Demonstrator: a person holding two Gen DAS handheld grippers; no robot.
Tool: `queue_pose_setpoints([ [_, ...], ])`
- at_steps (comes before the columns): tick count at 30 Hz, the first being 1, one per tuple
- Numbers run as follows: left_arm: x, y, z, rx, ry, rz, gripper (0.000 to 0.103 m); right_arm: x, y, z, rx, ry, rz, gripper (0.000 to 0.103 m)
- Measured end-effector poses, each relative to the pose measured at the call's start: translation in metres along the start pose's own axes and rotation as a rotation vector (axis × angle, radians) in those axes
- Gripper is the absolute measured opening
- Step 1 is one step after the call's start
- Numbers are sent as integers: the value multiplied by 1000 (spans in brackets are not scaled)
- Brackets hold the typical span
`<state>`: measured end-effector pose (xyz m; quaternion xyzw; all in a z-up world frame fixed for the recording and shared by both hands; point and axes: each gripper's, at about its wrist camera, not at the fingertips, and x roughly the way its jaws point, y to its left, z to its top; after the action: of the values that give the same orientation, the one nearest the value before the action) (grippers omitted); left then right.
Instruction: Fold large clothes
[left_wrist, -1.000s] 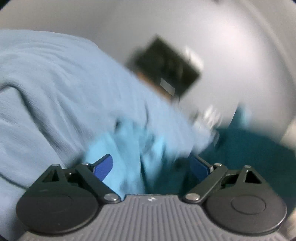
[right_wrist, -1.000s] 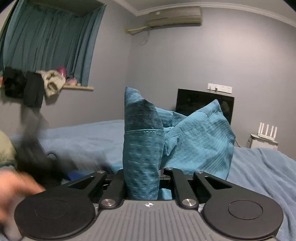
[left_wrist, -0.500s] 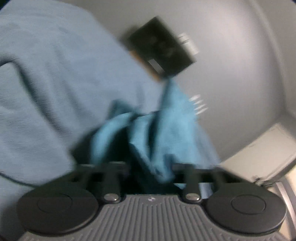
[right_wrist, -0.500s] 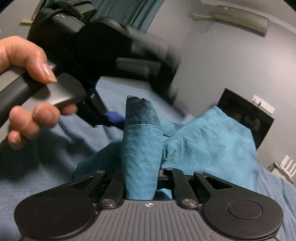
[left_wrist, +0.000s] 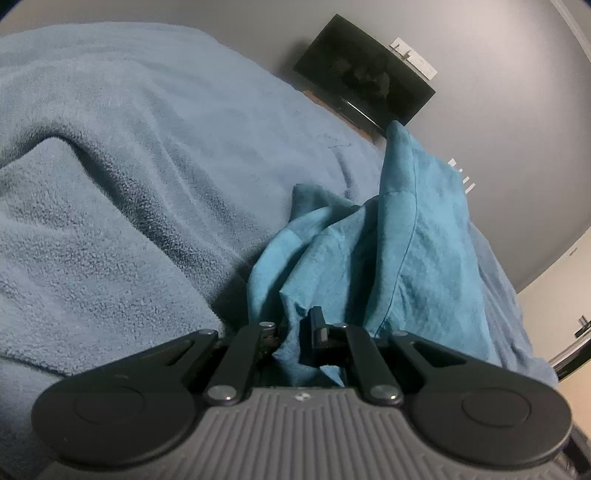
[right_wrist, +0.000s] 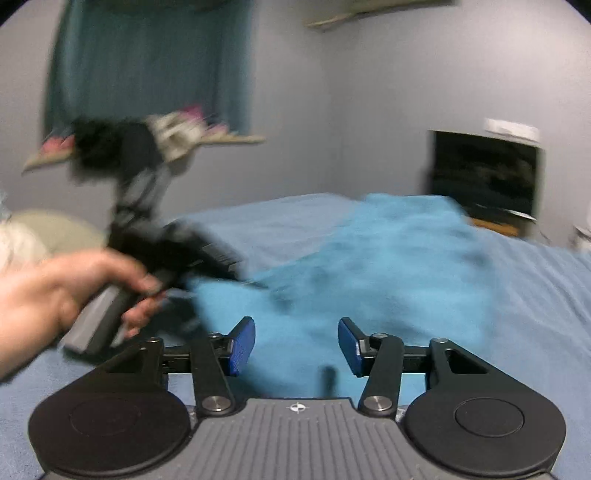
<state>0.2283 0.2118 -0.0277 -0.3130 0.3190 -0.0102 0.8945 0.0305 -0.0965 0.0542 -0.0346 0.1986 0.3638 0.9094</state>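
A dark screen (left_wrist: 364, 72) stood at one o'clock beyond the blanket (left_wrist: 129, 155), the left gripper (left_wrist: 295, 332) was clamped on the teal garment (left_wrist: 388, 240), and the right gripper (right_wrist: 296, 345) had just been opening, nothing between its pads.

The teal garment (left_wrist: 373, 258) is a textured, woven piece with stitched seams, crumpled in loose folds on the light blue fleece blanket (left_wrist: 129, 177) that covers the bed. In the left wrist view 1 fold rises in a peak toward the bed's far edge, with a seam curving down its side, while the near part bunches into creases. In the right wrist view it spreads, blurred, across the blanket's middle toward the far edge
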Motion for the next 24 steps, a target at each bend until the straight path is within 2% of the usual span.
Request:
queue_pose_setpoints([
  [2,-3,-5,-2,11,-13,2,2,-9,-30,0,117,-13,-93,42],
  [4,-11,-6,-2,15,-58,-13,3,-4,-58,0,209,39,-221,36],
  [6,-23,-9,1,30,-140,-19,6,3,-78,-12,288,110,-292,33],
  [8,-33,-10,3,46,-222,-61,18,10,-86,-26,333,139,-286,32],
  [10,-39,-10,4,31,-266,-177,35,6,-83,-33,356,115,-270,31],
  [11,-40,-11,5,26,-264,-237,39,10,-82,-31,354,110,-259,31],
  [12,-37,-12,6,29,-245,-281,50,9,-78,-31,346,109,-245,31],
  [13,-32,-14,6,37,-202,-290,61,9,-73,-30,332,111,-235,31],
  [14,-24,-16,6,43,-154,-270,62,13,-70,-27,315,113,-234,31],
  [17,2,-10,1,5,14,-195,62,26,-80,-29,300,114,-236,31],
  [19,12,-5,-5,-14,103,-200,61,24,-79,-30,297,113,-231,31],
  [20,14,-4,-8,-12,135,-205,60,38,-81,-24,290,116,-230,31],
  [21,14,-5,-10,-4,154,-206,43,38,-80,-24,283,117,-228,32],
  [22,13,-5,-13,2,163,-206,14,47,-84,-23,279,118,-227,32],
  [24,3,-2,-18,-5,152,-230,5,51,-86,-21,272,117,-231,33],
])
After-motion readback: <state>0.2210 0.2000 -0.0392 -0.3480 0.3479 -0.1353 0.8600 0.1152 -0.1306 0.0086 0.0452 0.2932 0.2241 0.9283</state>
